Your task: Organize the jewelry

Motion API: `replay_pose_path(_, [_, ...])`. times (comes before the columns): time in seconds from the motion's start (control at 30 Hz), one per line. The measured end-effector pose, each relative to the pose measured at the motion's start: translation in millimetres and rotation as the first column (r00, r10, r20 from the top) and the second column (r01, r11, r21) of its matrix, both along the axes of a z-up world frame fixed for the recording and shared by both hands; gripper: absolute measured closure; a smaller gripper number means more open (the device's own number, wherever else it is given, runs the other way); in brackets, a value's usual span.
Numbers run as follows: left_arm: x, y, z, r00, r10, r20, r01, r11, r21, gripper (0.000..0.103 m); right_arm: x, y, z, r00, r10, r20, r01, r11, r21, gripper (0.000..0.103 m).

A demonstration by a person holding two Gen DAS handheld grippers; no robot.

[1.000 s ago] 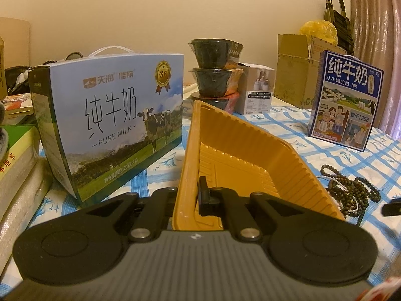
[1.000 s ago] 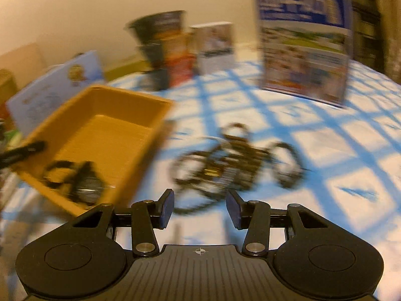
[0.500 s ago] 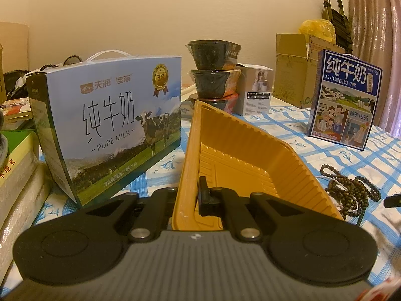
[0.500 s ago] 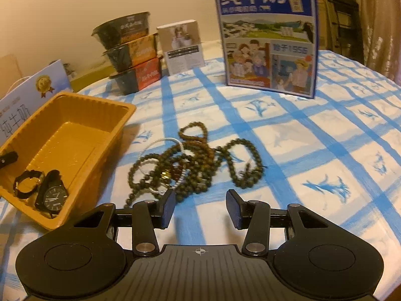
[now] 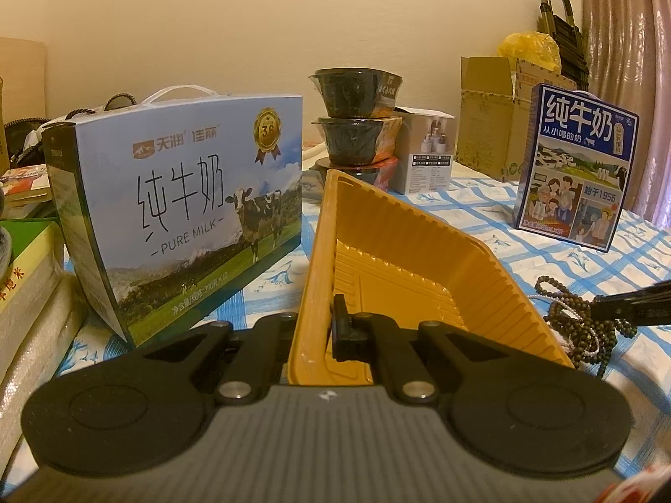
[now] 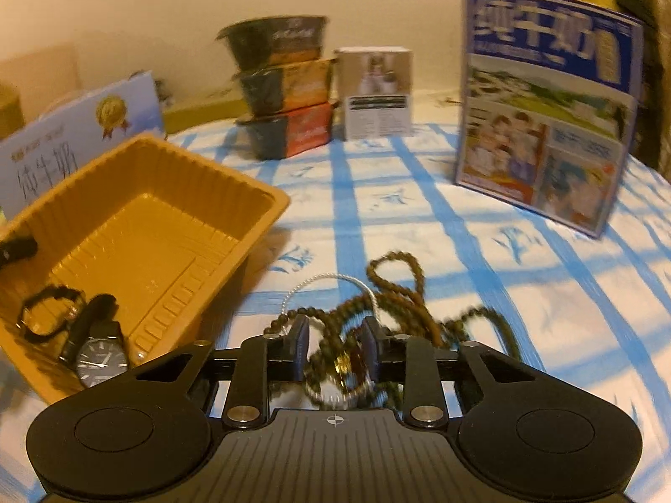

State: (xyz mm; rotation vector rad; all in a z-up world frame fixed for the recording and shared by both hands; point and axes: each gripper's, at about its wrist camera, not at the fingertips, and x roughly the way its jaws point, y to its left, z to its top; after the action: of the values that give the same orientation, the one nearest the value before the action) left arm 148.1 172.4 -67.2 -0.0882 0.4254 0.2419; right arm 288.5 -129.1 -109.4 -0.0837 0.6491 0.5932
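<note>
My left gripper (image 5: 318, 327) is shut on the near rim of the orange plastic tray (image 5: 419, 260), which it holds tilted. In the right wrist view the tray (image 6: 251, 193) holds a black wristwatch (image 6: 100, 356) and a smaller strapped watch (image 6: 50, 314). A tangle of dark bead strands (image 6: 398, 289) and a thin silver bracelet (image 6: 327, 278) lie on the blue-checked cloth to the tray's right. My right gripper (image 6: 335, 335) is down over this pile, its jaws closing with strands lying loosely between the pads. Its finger (image 5: 629, 306) shows above the beads (image 5: 578, 318).
A light blue milk carton (image 5: 180, 218) stands left of the tray. Three stacked black bowls (image 5: 356, 125) and a small white box (image 5: 427, 155) stand behind it. A dark blue milk box (image 6: 545, 105) stands at the back right, with a cardboard box (image 5: 486, 125) beyond. Books (image 5: 25, 293) are stacked at far left.
My right gripper has moved forward and down onto the bead pile, and its jaws have narrowed around the strands. The left gripper and tray have not moved.
</note>
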Motion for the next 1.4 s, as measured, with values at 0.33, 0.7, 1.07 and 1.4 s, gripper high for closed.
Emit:
replay_pose_path(0.33, [5, 1, 2, 1.0, -0.005, 0.005, 0.005, 1.0, 0.007, 0.098, 28, 28, -26, 0.996, 0.09, 0.002, -0.089, 0.985, -0.15, 0.087])
replay_pose_path(0.7, [8, 1, 2, 1.0, -0.007, 0.007, 0.007, 1.0, 0.006, 0.098, 15, 17, -8, 0.994, 0.097, 0.049, -0.092, 0.991, -0.093, 0.097])
replay_pose_path(1.07, [5, -1, 4, 1.0, -0.008, 0.012, 0.008, 1.0, 0.001, 0.098, -14, -1, 61, 0.995, 0.056, 0.08, -0.065, 0.991, 0.121, 0.097])
replay_pose_path(1.4, [4, -3, 5, 1.0, -0.004, 0.015, 0.004, 1.0, -0.006, 0.098, -23, 34, 70, 0.987, 0.159, 0.034, -0.162, 0.963, 0.214, 0.097])
